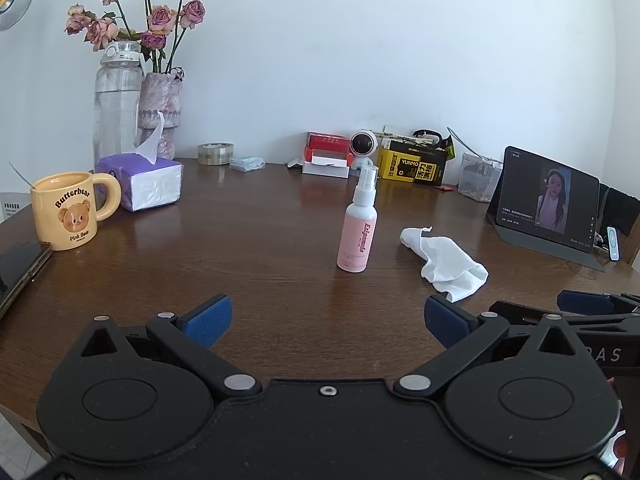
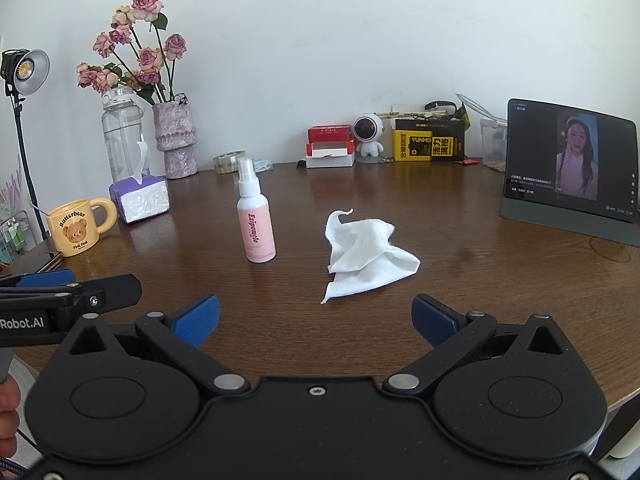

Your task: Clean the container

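A pink spray bottle point(image 1: 357, 227) with a white nozzle stands upright mid-table; it also shows in the right wrist view point(image 2: 256, 220). A crumpled white wipe point(image 1: 444, 262) lies to its right, seen too in the right wrist view point(image 2: 366, 254). My left gripper point(image 1: 326, 320) is open and empty, hovering near the table's front edge, short of the bottle. My right gripper point(image 2: 316, 320) is open and empty, short of the wipe. A yellow bear mug point(image 1: 68, 210) stands at the left, seen too in the right wrist view point(image 2: 78, 226).
A purple tissue box point(image 1: 140, 180), clear water bottle point(image 1: 116, 104) and flower vase point(image 1: 160, 108) stand at back left. Boxes point(image 1: 412, 164), a tape roll point(image 1: 215, 153) and a toy point(image 1: 363, 146) line the wall. A propped tablet point(image 2: 568, 160) stands right; a phone point(image 1: 18, 268) lies left.
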The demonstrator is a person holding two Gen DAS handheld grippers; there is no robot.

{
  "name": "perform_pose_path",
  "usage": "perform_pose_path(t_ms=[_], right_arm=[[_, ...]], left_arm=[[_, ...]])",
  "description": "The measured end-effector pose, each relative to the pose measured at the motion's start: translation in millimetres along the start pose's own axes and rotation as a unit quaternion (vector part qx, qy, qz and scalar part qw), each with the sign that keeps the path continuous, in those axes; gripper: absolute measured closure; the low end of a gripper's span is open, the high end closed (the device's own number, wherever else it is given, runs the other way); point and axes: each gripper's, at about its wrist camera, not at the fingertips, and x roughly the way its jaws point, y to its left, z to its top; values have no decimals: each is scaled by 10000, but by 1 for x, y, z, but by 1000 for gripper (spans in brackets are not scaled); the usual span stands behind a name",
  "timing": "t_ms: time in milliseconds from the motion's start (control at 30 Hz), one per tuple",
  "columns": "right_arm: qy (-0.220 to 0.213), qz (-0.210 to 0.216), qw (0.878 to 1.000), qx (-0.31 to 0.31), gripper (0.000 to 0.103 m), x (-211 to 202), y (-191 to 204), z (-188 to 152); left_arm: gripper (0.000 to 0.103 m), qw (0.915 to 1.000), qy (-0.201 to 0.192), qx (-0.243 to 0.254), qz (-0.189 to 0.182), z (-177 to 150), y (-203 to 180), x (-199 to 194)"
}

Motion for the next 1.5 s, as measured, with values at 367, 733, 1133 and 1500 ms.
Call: perform_pose_path(t_ms=[367, 733, 1133, 1500], right_arm=[[12, -11, 10000, 12, 0, -1, -1, 0], [5, -4, 10000, 3, 0, -1, -1, -2], [22, -3, 10000, 8, 0, -1, -2, -1], [23, -10, 10000, 11, 0, 0, -1, -2]], left_arm=[[0, 10000, -16, 22, 9, -6, -1, 2], [0, 10000, 2, 21, 26, -13, 0, -2], [0, 10000, 85, 14, -4, -10, 1, 1], [0, 9999, 116, 5, -96, -8, 0, 1]])
